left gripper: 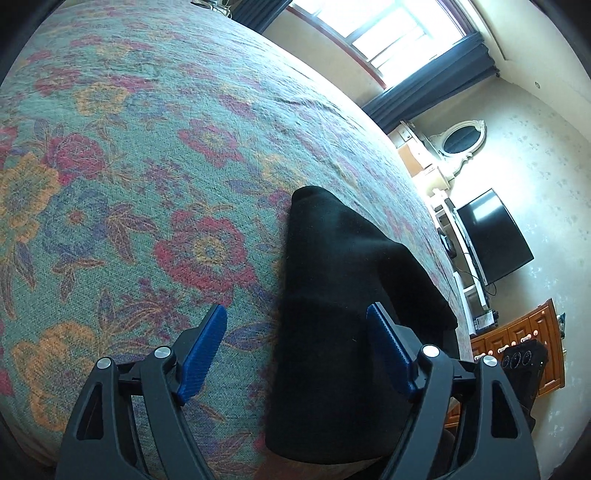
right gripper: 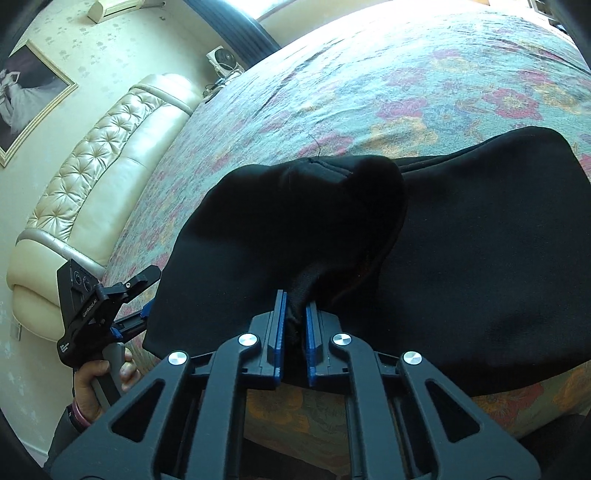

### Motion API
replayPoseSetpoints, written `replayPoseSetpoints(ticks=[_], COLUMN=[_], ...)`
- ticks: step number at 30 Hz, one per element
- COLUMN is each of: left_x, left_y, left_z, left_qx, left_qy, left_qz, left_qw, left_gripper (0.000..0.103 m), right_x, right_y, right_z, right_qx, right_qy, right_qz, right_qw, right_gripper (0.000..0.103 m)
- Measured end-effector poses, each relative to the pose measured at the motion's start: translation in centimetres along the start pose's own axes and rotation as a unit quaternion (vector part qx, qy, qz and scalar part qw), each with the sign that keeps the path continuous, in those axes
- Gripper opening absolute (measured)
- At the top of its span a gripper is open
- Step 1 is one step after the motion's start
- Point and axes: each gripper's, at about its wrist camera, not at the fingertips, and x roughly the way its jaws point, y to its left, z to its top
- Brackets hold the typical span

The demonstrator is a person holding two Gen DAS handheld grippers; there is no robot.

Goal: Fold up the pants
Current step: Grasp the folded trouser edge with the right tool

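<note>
Black pants (right gripper: 480, 251) lie on a bed with a floral cover (right gripper: 369, 92), near its front edge. My right gripper (right gripper: 294, 328) is shut on a bunched fold of the pants and lifts it slightly. In the left wrist view the pants (left gripper: 332, 295) stretch away to the right of centre. My left gripper (left gripper: 297, 325) is open, its right finger over the black cloth and its left finger over the bedcover (left gripper: 129, 166). The left gripper also shows in the right wrist view (right gripper: 144, 314), at the pants' left end.
A padded cream headboard (right gripper: 96, 166) runs along the bed's left side. A framed picture (right gripper: 26, 96) hangs on the wall. In the left wrist view a television (left gripper: 495, 236), wooden drawers (left gripper: 524, 343) and a bright window (left gripper: 388, 29) lie beyond the bed.
</note>
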Motion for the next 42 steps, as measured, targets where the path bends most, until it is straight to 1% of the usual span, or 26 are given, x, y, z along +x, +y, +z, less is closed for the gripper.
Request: replayPoseSetpoints(ticks=[2,3,6,8,9,10,12,14,16,17,18,19,24,25,29,32,33,34,36,37,39,42], left_x=[-0.7,-0.8,0.0,1.0,1.2,1.2,1.3,1.3,1.3,1.2,1.2,1.2,1.4,1.3,1.3,1.4,1.4,1.4,1.4,1.4,1.4,1.4], left_y=[0.2,0.5,1.2,1.6,1.6,1.5,1.2,1.2,1.5,1.5,1.5,1.5,1.4,1.4,1.4,1.4,1.5,1.5,1.5,1.5,1.5,1.5], left_z=[0.3,0.3,-0.1,-1.0,-1.3,-1.5,-1.6,-1.6,-1.5,-1.6,-1.6,-1.6,-1.4,-1.4,-1.4,-1.4,-1.4,-1.4,-1.4,-1.4,-1.4,-1.3], left_qx=[-0.006,-0.008,-0.016,-0.022,-0.023,-0.019,-0.011,-0.012,-0.013,-0.013,-0.013,-0.013,-0.012,-0.012,-0.012,-0.012,-0.013,-0.013,-0.012,-0.012,-0.013,-0.014], left_qy=[-0.014,-0.015,0.002,0.022,0.023,0.015,0.012,0.010,0.008,0.008,0.008,0.009,0.008,0.008,0.006,0.007,0.007,0.006,0.006,0.006,0.007,0.009], left_qz=[-0.003,-0.002,0.007,0.012,0.011,0.014,0.018,0.017,0.013,0.013,0.013,0.013,0.015,0.015,0.016,0.015,0.015,0.015,0.015,0.014,0.014,0.013], left_qw=[0.9999,0.9999,0.9998,0.9994,0.9994,0.9996,0.9997,0.9997,0.9998,0.9998,0.9998,0.9998,0.9998,0.9998,0.9998,0.9998,0.9998,0.9998,0.9998,0.9998,0.9998,0.9998], left_gripper=[0.077,0.077,0.078,0.078,0.079,0.079,0.079,0.079,0.079,0.079,0.079,0.079,0.079,0.079,0.079,0.079,0.079,0.079,0.079,0.079,0.079,0.079], right_x=[-1.4,-1.9,-1.7,-1.0,-0.9,-0.9,-1.0,-1.4,-2.1,-2.5,-2.7,-2.8,-1.2,-0.7,0.6,1.1,1.2,1.4,1.6,1.5,1.4,0.7], right_y=[-0.7,-1.1,-3.3,-4.9,-5.3,-5.3,-5.0,-4.7,-5.2,-5.7,-6.2,-6.7,-8.0,-7.9,-6.9,-5.8,-5.5,-5.2,-5.1,-5.1,-4.8,-4.9], right_z=[0.0,-0.1,-0.7,-1.3,-1.4,-1.5,-1.3,-1.1,-0.8,-0.6,-0.4,-0.2,0.6,0.8,1.7,1.5,1.6,1.6,1.6,1.6,1.8,2.0], right_qx=[0.005,0.009,0.024,0.051,0.058,0.059,0.049,0.045,0.060,0.069,0.079,0.089,0.124,0.127,0.117,0.098,0.089,0.080,0.072,0.069,0.060,0.057], right_qy=[-0.021,-0.027,-0.019,-0.008,-0.008,-0.008,-0.006,-0.008,-0.022,-0.029,-0.037,-0.040,-0.025,-0.022,-0.011,-0.001,0.002,0.006,0.014,0.015,0.013,0.008], right_qz=[0.002,-0.002,-0.027,-0.019,-0.013,-0.011,-0.015,-0.016,-0.019,-0.019,-0.023,-0.027,0.003,0.008,0.018,0.017,0.012,0.006,0.006,0.004,0.002,0.019], right_qw=[1.000,1.000,0.999,0.998,0.998,0.998,0.999,0.999,0.998,0.997,0.996,0.995,0.992,0.992,0.993,0.995,0.996,0.997,0.997,0.997,0.998,0.998], right_gripper=[0.008,0.008,0.008,0.008,0.009,0.009,0.010,0.015,0.023,0.036,0.043,0.043,0.047,0.050,0.051,0.050,0.042,0.029,0.023,0.018,0.011,0.008])
